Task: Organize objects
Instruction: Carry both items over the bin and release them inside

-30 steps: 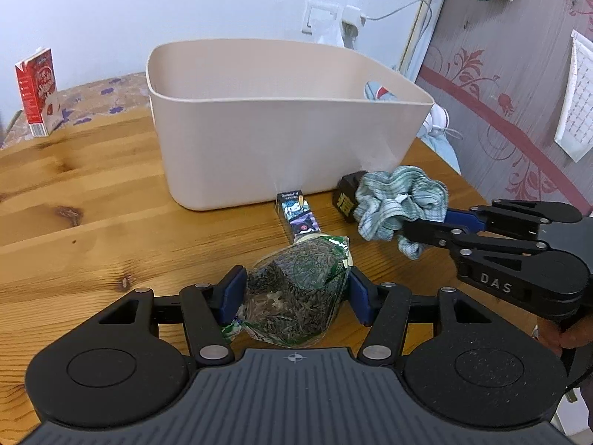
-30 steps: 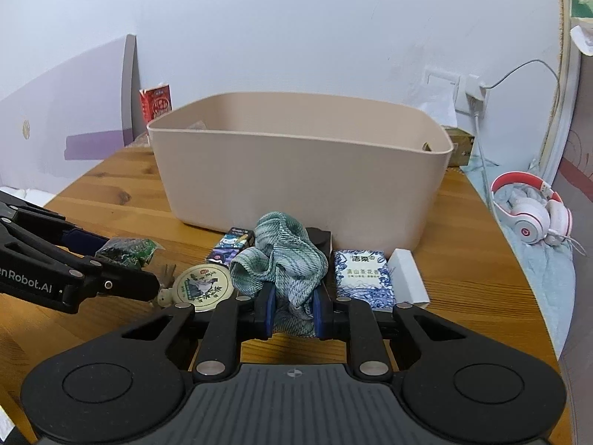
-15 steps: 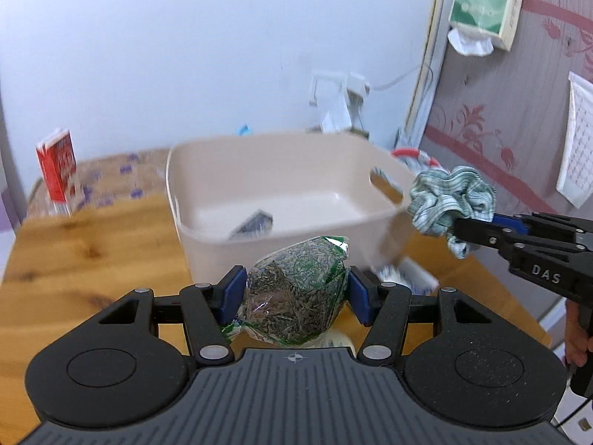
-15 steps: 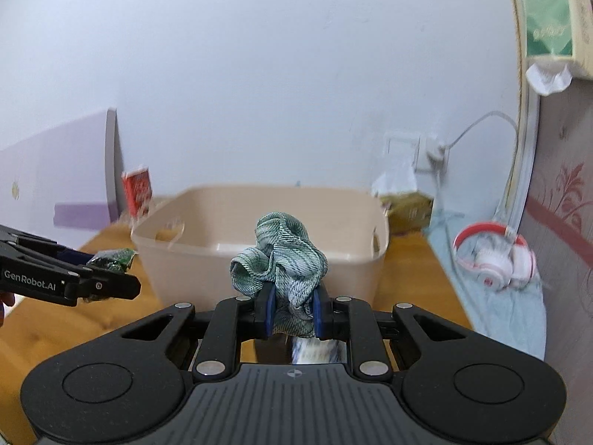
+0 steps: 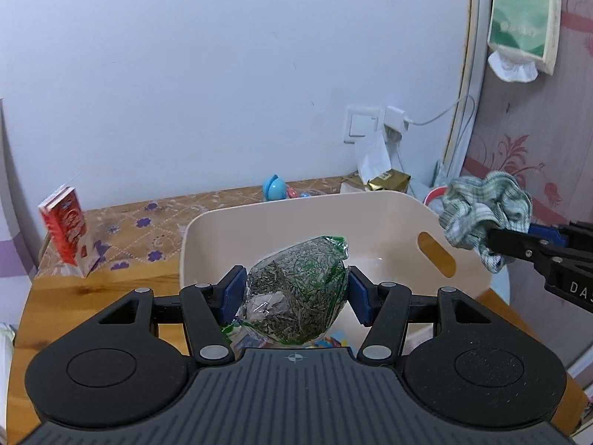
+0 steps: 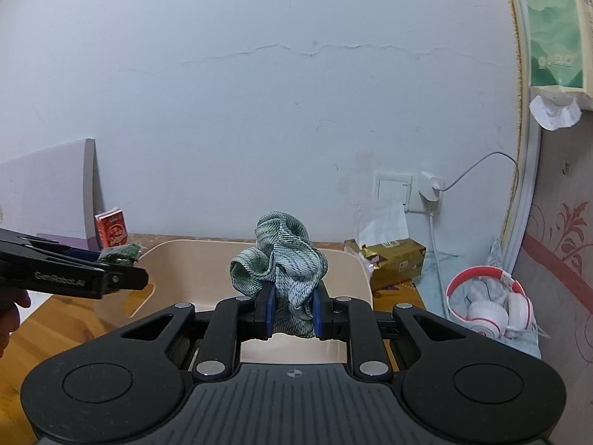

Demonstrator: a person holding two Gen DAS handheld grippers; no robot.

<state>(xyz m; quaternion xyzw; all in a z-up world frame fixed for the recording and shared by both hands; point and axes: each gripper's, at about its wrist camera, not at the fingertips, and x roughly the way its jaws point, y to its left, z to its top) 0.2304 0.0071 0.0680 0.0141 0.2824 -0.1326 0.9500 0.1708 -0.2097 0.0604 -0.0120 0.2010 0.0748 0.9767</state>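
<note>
My left gripper [image 5: 294,298] is shut on a clear green bag of seeds [image 5: 296,293] and holds it above the near side of the beige plastic bin [image 5: 393,204]. My right gripper [image 6: 292,313] is shut on a green-and-white fabric scrunchie [image 6: 281,259] and holds it over the bin [image 6: 348,263]. In the left wrist view the scrunchie [image 5: 485,211] hangs over the bin's right rim. In the right wrist view the left gripper [image 6: 122,278] with the seed bag [image 6: 120,252] is over the bin's left end.
The bin stands on a wooden table [image 5: 89,289]. A red carton [image 5: 66,230] stands at the back left. A gold packet [image 6: 394,263] and red-and-white headphones [image 6: 489,307] lie to the right. A tissue box [image 5: 522,15] hangs on the wall.
Both grippers have risen from the table with their objects and moved forward over the bin. The small items on the table in front of the bin have dropped out of view.
</note>
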